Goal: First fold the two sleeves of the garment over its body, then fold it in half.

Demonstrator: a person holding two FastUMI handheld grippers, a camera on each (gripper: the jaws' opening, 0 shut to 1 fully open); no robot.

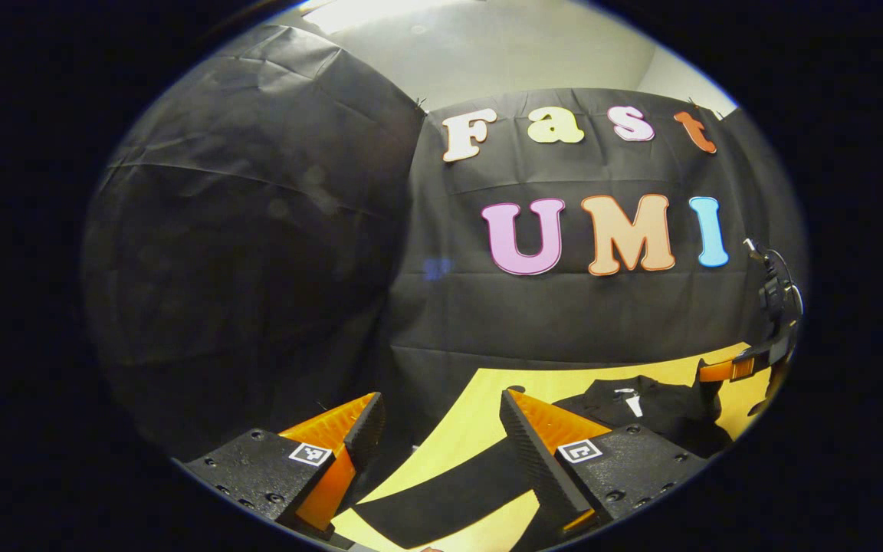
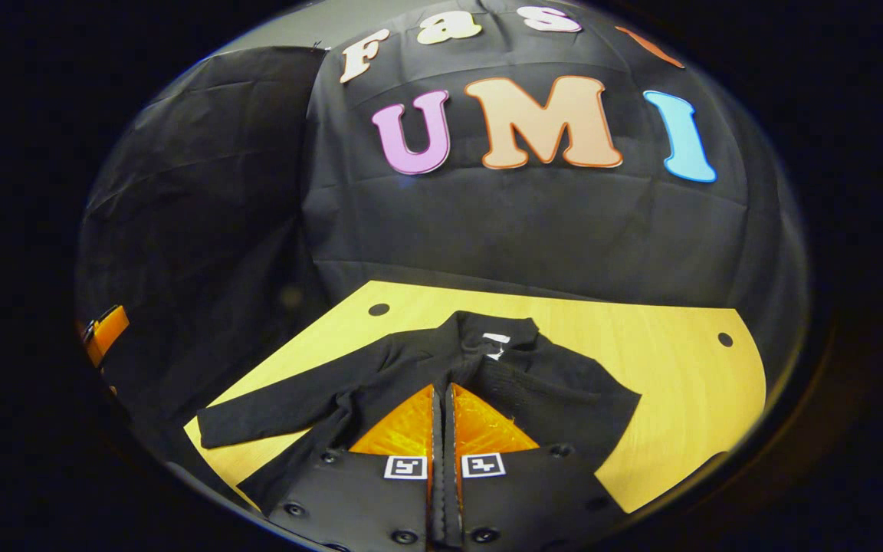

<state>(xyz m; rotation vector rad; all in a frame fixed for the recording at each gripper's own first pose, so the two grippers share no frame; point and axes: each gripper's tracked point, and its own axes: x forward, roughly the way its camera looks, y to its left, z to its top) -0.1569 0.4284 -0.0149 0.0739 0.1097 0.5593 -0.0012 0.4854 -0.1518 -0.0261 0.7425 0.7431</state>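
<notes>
A black long-sleeved garment [image 2: 549, 376] lies on the yellow wooden table [image 2: 679, 376], collar with a white tag [image 2: 497, 339] toward the wall. One sleeve [image 2: 273, 418] stretches out flat to the left. The other sleeve [image 2: 564, 399] is drawn over the body, and my right gripper [image 2: 445, 391] is shut on its end above the chest. In the left gripper view my left gripper [image 1: 441, 429] hovers open above the outstretched sleeve [image 1: 441, 491], not touching it. The garment's body [image 1: 641, 414] and the right gripper [image 1: 744, 368] show farther right.
Black cloth walls close the booth behind and to the left of the table. The tabletop has two small round holes [image 2: 379, 310] [image 2: 725, 339] near its far edge. Bare wood [image 2: 702, 414] lies right of the garment. The left gripper [image 2: 104, 330] shows at the far left.
</notes>
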